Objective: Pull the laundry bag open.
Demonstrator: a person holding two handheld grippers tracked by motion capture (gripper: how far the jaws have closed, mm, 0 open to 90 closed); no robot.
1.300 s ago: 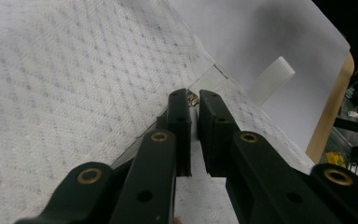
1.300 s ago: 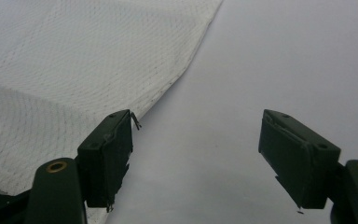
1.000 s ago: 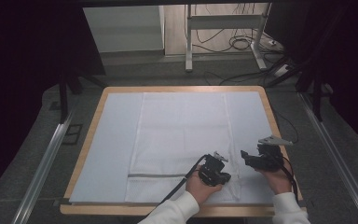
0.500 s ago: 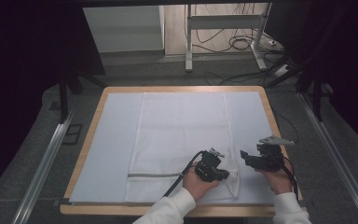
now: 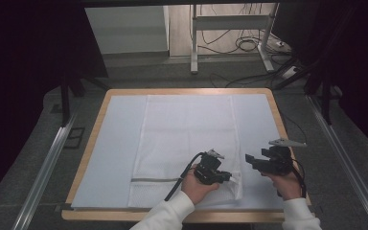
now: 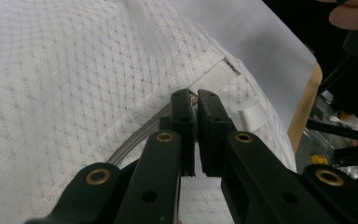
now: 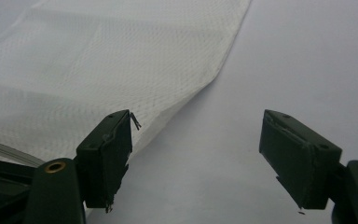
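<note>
Mesh laundry bag [image 5: 187, 143] lies flat on the table [image 5: 100, 120]: light, limp, easily bunched. I keep my left gripper [image 6: 195, 122] clamped on the zipper pull [image 6: 193, 97]; my right gripper [image 7: 196, 154] hovers agape beside its edge.

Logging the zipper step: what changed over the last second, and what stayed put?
The left gripper slid slightly rightward along the zipper of the white mesh bag, jaws closed at the zipper pull. The right gripper stayed open, hovering beside the bag's right edge. The bag itself hardly shifted on the table.
</note>
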